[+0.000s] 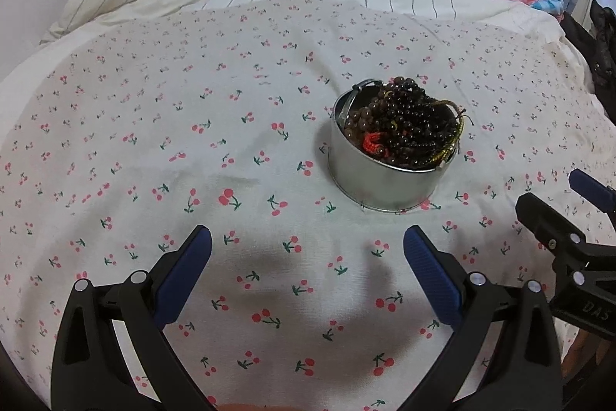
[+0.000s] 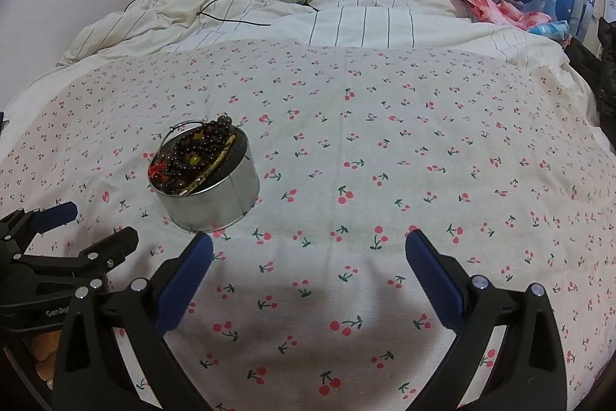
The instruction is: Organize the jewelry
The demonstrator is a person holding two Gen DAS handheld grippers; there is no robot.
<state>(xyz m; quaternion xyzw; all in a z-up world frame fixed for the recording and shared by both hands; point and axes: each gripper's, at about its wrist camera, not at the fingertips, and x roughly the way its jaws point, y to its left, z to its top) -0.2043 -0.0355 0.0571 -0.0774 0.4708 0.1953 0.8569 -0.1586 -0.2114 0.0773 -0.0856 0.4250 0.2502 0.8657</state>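
Round shiny metal tin (image 1: 385,176) sits upright on the white cherry-print cotton bedsheet (image 1: 192,149), heaped above the rim with dark glossy bead strands (image 1: 404,114), one red knotted cord piece (image 1: 372,142) and an olive braided cord (image 1: 454,141) hanging over the edge (individual pieces too tangled to separate). Left gripper (image 1: 308,241) is spread wide, nothing between the ribbed blue pads, tin just ahead and right of centre. Right gripper (image 2: 309,243) is equally wide and empty, tin (image 2: 215,195) near its left finger, apart. Flat open sheet all around; rumpled striped white duvet (image 2: 269,14) bounds the far side.
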